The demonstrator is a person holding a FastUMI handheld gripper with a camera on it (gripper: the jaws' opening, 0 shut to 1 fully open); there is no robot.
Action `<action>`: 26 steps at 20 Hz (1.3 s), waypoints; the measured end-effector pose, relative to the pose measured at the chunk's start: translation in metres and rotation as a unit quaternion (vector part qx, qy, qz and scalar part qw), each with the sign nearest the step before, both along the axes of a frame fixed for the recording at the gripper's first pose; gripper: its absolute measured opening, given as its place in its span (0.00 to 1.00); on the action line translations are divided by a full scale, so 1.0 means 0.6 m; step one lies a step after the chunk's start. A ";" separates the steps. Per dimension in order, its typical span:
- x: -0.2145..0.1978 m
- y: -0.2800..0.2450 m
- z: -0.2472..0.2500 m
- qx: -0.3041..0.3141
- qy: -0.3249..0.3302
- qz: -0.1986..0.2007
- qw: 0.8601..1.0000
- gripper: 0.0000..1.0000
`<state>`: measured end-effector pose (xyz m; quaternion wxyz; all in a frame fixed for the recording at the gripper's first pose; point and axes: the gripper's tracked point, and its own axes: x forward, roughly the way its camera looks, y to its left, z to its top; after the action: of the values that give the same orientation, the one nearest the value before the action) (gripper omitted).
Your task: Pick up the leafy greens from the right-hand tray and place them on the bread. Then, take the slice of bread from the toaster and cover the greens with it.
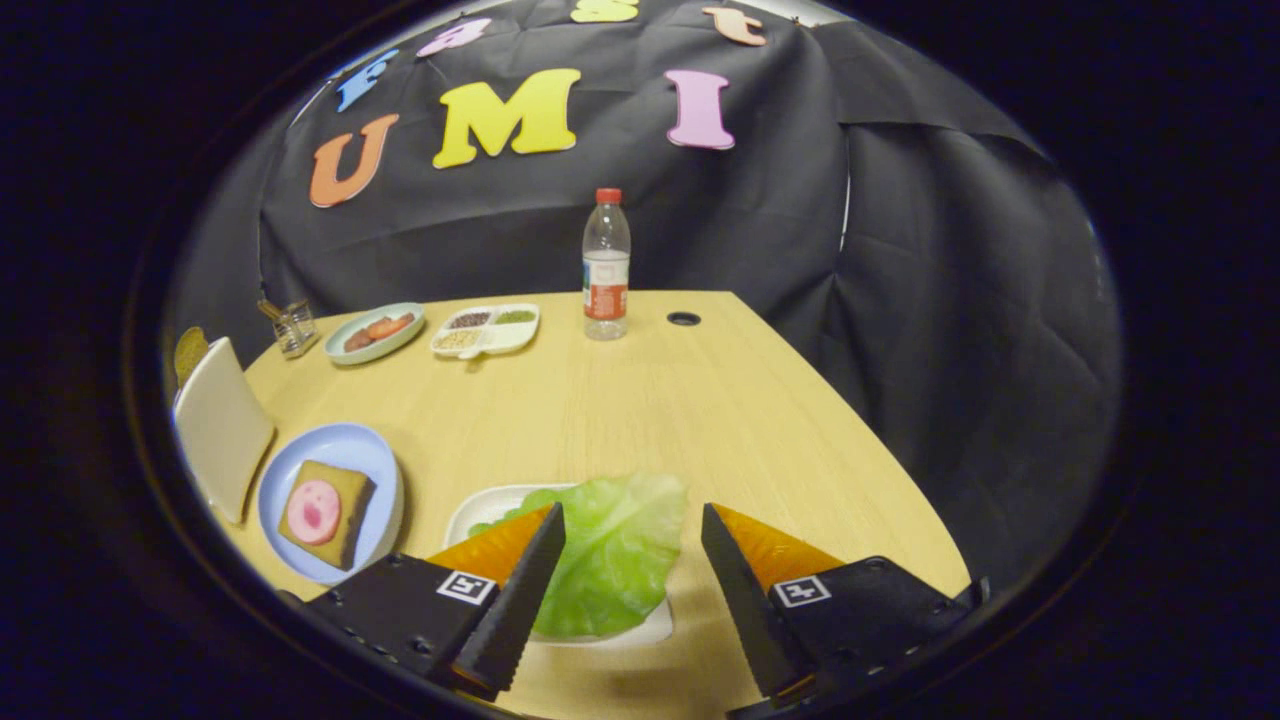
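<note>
Gripper view showed the jaws (pixel 632 545) standing wide open, with nothing pressed between the two fingers. The left finger (pixel 520 590) and the right finger (pixel 735 590) had dark toothed inner faces and orange outer sides. Between them, and a little toward the left finger, lay the lettuce leaf (pixel 612 555), pale green and wrinkled. It rested on a white tray (pixel 478 508) at the near edge of the wooden surface (pixel 700 420). The left finger covered a part of the tray and of the leaf, so whether it touched the leaf could not be told. The right finger was apart from the leaf.

Left of the tray, near the left edge of the surface, stood a light blue plate (pixel 335 450). On it lay a slice of bread (pixel 330 512) with a round pink slice of ham (pixel 314 511) on top. Just beside the plate, farther left, stood the white toaster (pixel 220 430), and a brown slice of bread (pixel 188 352) stuck out at its far end.

At the far edge of the surface stood a plastic water bottle (pixel 606 265) with a red cap, upright. Left of the bottle were a white divided dish (pixel 487 330) with small portions of food, then a green plate (pixel 374 332) with some reddish food, then a small glass holder (pixel 295 327). A round cable hole (pixel 684 318) was just right of the bottle.
</note>
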<state>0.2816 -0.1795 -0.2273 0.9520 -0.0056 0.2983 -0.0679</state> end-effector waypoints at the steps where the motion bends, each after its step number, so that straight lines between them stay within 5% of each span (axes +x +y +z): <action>1: 0.011 -0.004 -0.011 -0.004 0.011 -0.001 1.000 0.85; 6: 0.033 -0.010 -0.046 -0.006 0.052 -0.002 0.999 0.85; 10: 0.039 0.000 -0.059 0.005 0.068 0.006 0.998 0.75; 12: 0.043 0.000 -0.051 -0.005 0.065 0.002 0.998 0.50; 18: 0.030 0.024 -0.050 0.002 0.076 0.020 0.997 0.02; 26: -0.011 0.073 0.083 -0.031 -0.011 0.050 0.998 0.00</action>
<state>0.2751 -0.1358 -0.1776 0.9568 -0.0491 0.2850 -0.0291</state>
